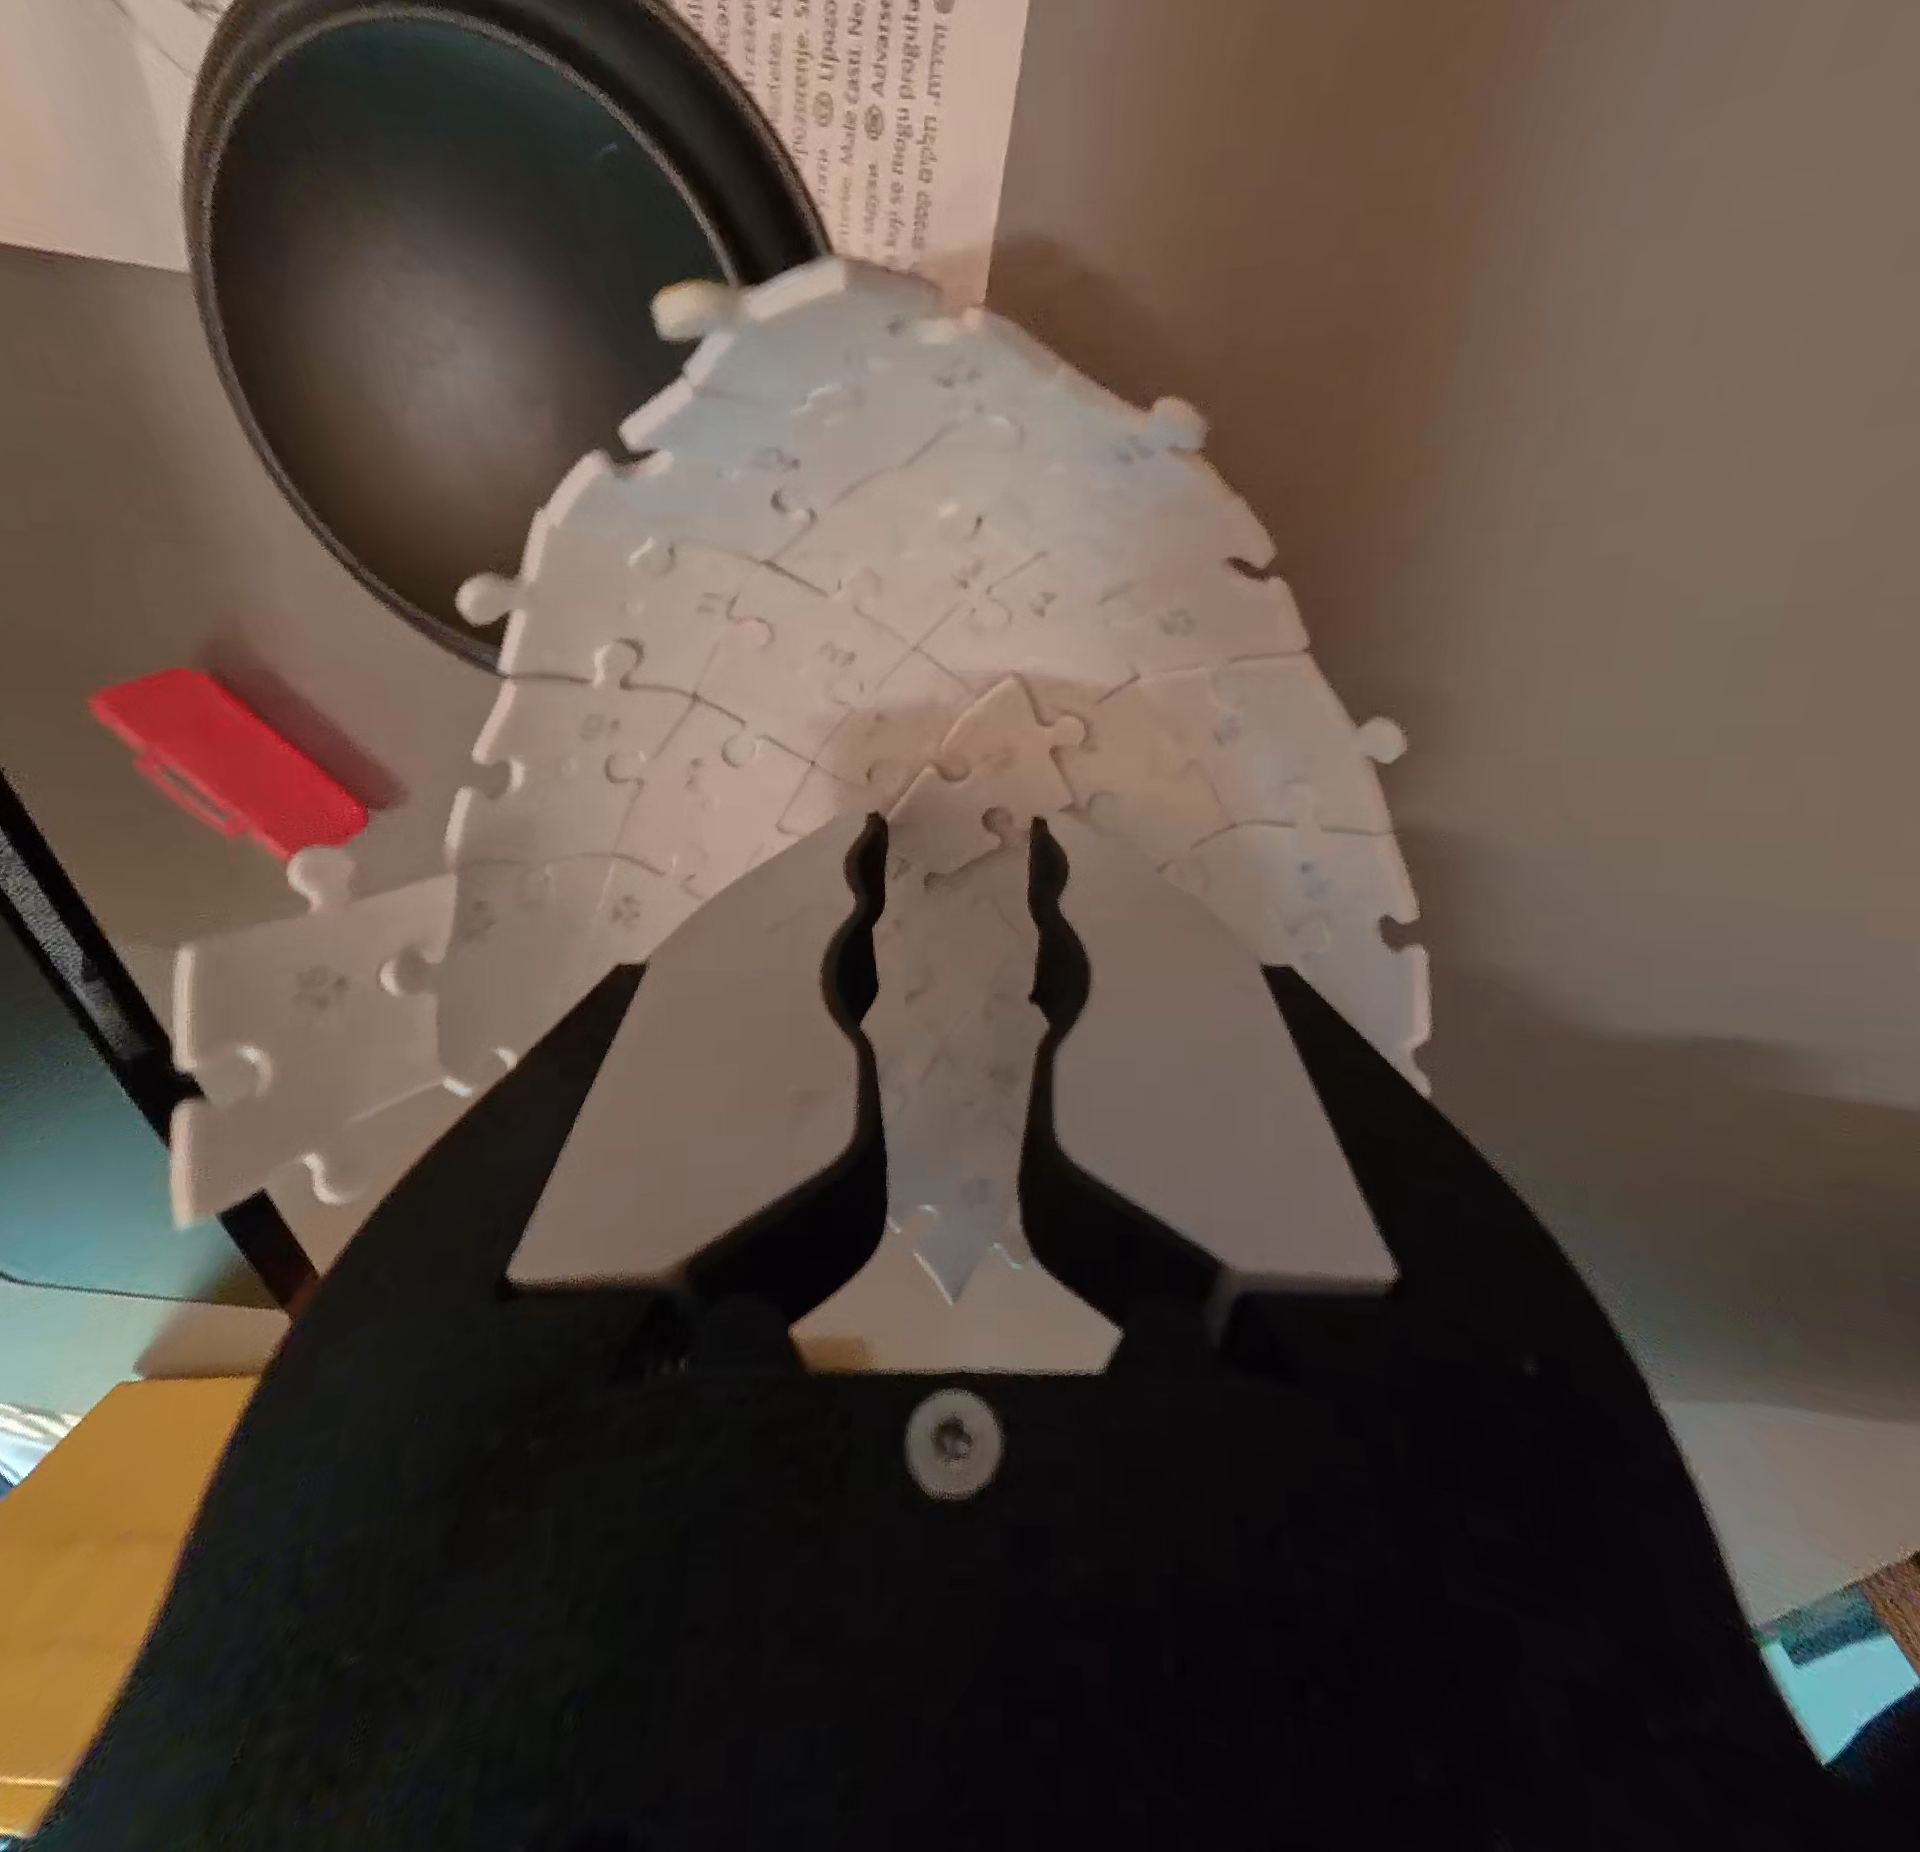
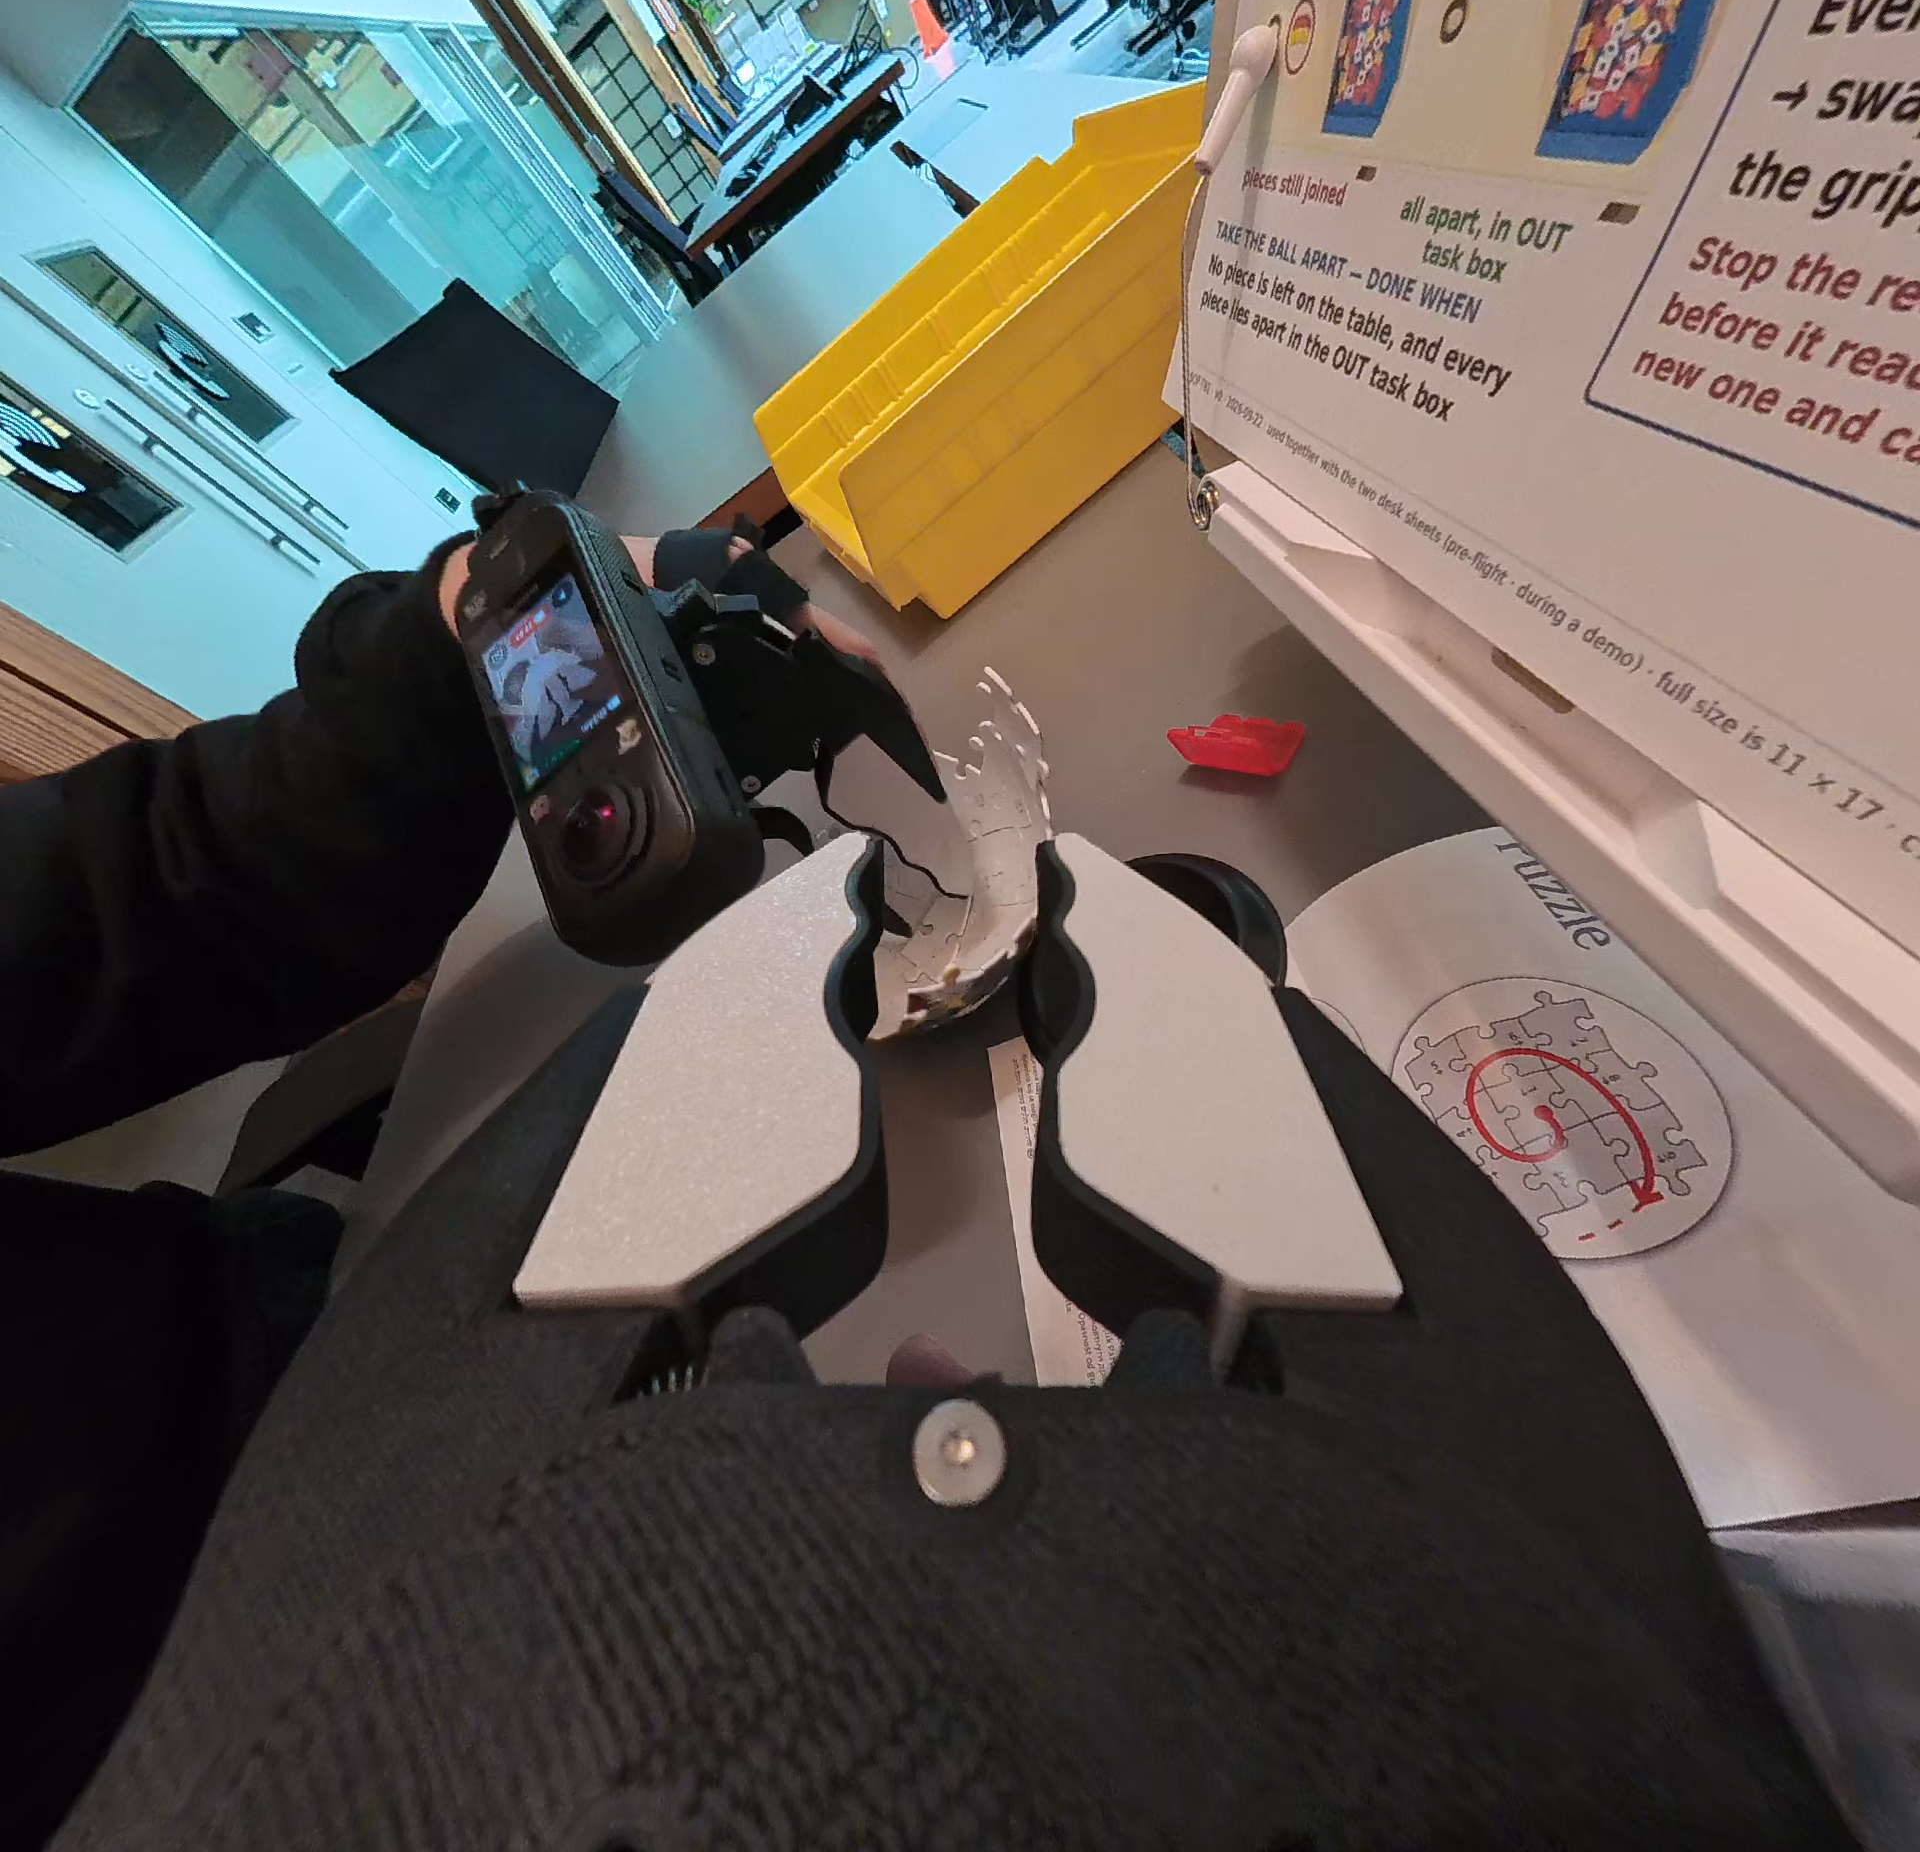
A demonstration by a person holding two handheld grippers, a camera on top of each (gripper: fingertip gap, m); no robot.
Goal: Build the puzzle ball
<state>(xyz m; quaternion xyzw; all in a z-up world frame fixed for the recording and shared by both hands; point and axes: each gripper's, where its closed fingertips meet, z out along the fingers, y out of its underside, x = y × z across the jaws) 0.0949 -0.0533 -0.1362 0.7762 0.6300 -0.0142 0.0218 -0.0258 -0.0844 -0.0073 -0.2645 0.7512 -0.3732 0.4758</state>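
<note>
Left wrist view: left claw [image 1: 956, 846] pinches the rim of the puzzle shell [image 1: 914, 597], held above the table [image 1: 1558, 452] beside a black bowl [image 1: 468, 296]. Right claw [image 2: 956, 867] stands spread beside it. Light, springy, likely to pop apart; grip near seams.

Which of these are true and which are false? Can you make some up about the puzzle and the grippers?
1. The puzzle shell is held by the left gripper. True.
2. The small plastic piece on the table is blue. False: it is red.
3. The bin is yellow. True.
4. The puzzle is a finished ball. False: it is an open curved shell with ragged edges.
5. The right gripper is clamped on the bin. False: its jaws are near the puzzle.
</note>
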